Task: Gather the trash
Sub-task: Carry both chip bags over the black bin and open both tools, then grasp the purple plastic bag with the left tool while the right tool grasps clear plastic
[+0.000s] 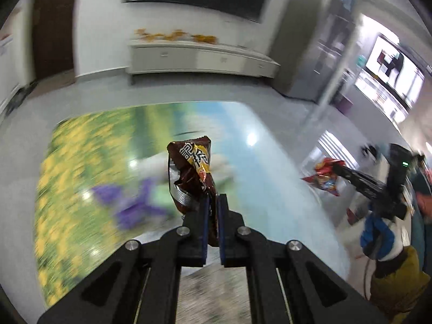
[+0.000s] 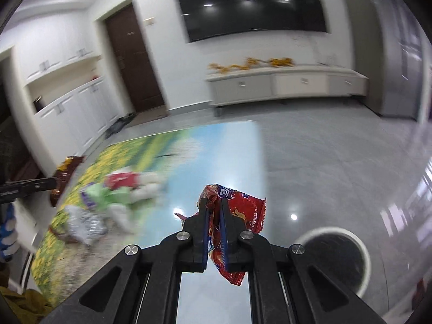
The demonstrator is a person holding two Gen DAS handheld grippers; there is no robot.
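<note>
My left gripper (image 1: pixel 212 198) is shut on a crumpled brown snack wrapper (image 1: pixel 190 174) and holds it above the printed tabletop (image 1: pixel 81 162). My right gripper (image 2: pixel 213 202) is shut on a red snack wrapper (image 2: pixel 243 210) and holds it over the table's right edge. The red wrapper also shows in the left wrist view (image 1: pixel 325 175), and the brown wrapper in the right wrist view (image 2: pixel 64 175). A round white-rimmed trash bin (image 2: pixel 334 259) stands on the floor to the lower right of my right gripper. More wrappers, red (image 2: pixel 121 181), green (image 2: pixel 108 193) and silver (image 2: pixel 83 224), lie blurred on the table.
A purple and green wrapper (image 1: pixel 135 202) lies blurred on the table under my left gripper. A low white TV cabinet (image 2: pixel 286 83) and a dark wall screen (image 2: pixel 251 5) stand across the grey floor. A brown door (image 2: pixel 132 59) and white cupboards are at the left.
</note>
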